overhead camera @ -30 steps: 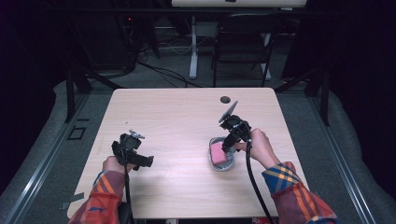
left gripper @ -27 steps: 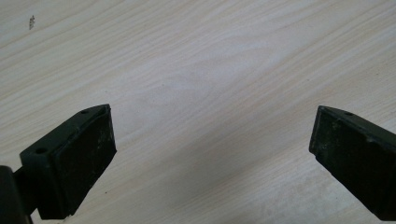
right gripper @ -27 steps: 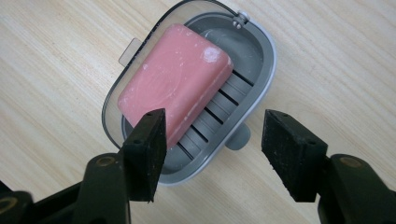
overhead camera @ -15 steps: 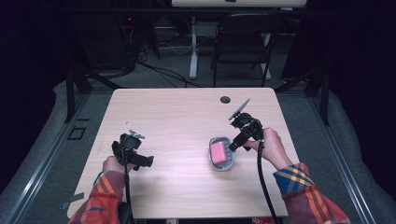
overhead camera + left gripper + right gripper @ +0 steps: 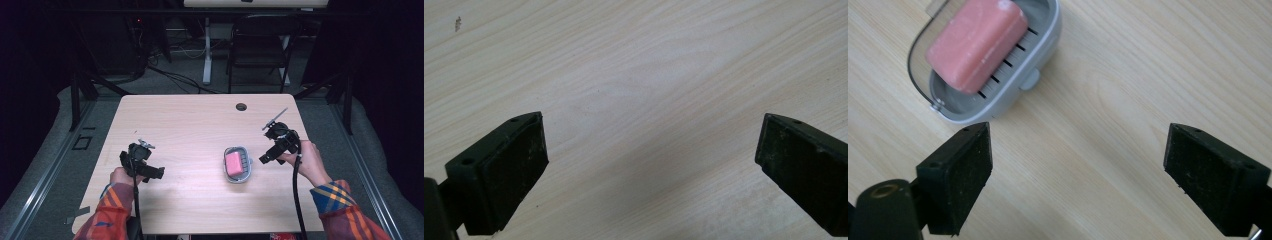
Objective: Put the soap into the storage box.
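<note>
A pink soap bar (image 5: pixel 233 163) is seen lying in a grey soap dish (image 5: pixel 246 172) on the desk (image 5: pixel 190 125), a little toward four o'clock from the desk's middle in the high view. The bar is laid flat on the dish's slotted floor, presumably so that water can drain beneath it. The right claw (image 5: pixel 264 159) is held just beside the dish at its three o'clock side, apart from it; its jaws have just been opening and now stand wide, with nothing between them but bare wood. From that, the soap is judged to have been set down and let go, the claw being drawn clear so the dish is not knocked.

The left claw (image 5: pixel 159 174) is kept well apart from the dish, near the desk's eight o'clock edge, low over the wood, apparently parked out of the way. Its jaws are spread wide and nothing is gripped.

In the right gripper view the dish (image 5: pixel 1040 47) is shown close, at eleven o'clock above the left jaw: the slots under the soap bar (image 5: pixel 975 42), a small knob on the dish's side and a thin clear strip along its rim are made out there, none of which can be read from the high view. The left gripper view gives plain wood grain between the open jaws (image 5: pixel 651 165). The high view alone gives the spacing of both hands, the desk's cable hole (image 5: pixel 241 106) and the chair (image 5: pixel 260 50) beyond.
</note>
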### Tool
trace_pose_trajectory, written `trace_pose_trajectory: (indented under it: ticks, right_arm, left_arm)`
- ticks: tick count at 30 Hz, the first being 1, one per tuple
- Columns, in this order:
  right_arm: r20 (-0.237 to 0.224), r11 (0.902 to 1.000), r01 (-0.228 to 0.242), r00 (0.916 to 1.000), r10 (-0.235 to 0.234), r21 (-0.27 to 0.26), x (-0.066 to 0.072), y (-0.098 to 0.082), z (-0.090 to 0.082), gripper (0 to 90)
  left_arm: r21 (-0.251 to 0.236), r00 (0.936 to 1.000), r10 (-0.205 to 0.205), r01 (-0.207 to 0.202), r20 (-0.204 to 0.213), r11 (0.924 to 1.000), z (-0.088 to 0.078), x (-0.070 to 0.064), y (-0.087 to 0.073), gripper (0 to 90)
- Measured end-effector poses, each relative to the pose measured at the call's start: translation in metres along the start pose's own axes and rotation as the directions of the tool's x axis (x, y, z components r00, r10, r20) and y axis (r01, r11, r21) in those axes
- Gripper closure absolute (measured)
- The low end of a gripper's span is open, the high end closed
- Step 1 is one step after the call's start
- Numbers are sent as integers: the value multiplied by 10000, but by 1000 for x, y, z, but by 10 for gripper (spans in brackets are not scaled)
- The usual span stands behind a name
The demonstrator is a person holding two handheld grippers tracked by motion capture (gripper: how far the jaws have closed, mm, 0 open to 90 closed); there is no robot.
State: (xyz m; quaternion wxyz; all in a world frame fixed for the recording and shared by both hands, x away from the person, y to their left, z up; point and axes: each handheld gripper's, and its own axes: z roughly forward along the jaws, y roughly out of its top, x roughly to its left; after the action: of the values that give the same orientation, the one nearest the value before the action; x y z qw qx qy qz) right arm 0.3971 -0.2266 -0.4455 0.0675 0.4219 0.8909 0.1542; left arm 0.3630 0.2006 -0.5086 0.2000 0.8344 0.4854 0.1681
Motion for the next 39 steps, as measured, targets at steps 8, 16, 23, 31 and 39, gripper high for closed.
trace_pose_trajectory:
  ticks: [8,16,23,31,39]
  right_arm:
    - [424,9998,-134,9990,127,170,-15,-27,-2,65]
    - [731,9994,-270,9970,253,229,-28,-55,-3,48]
    - [844,9990,-313,9960,286,312,-36,-83,8,32]
    - [756,9990,-315,9967,290,322,-39,-105,25,24]
    - [464,9963,-184,9988,145,844,-40,-116,45,25]
  left_arm:
    - [40,10000,41,-41,-12,10000,0,0,0,3]
    - [39,10000,27,-27,-3,10000,0,0,0,3]
    - [97,10000,34,-34,25,9999,1,-1,0,3]
    - [104,10000,40,-40,19,9999,1,0,0,3]
    - [117,10000,85,-85,41,9999,1,0,1,3]
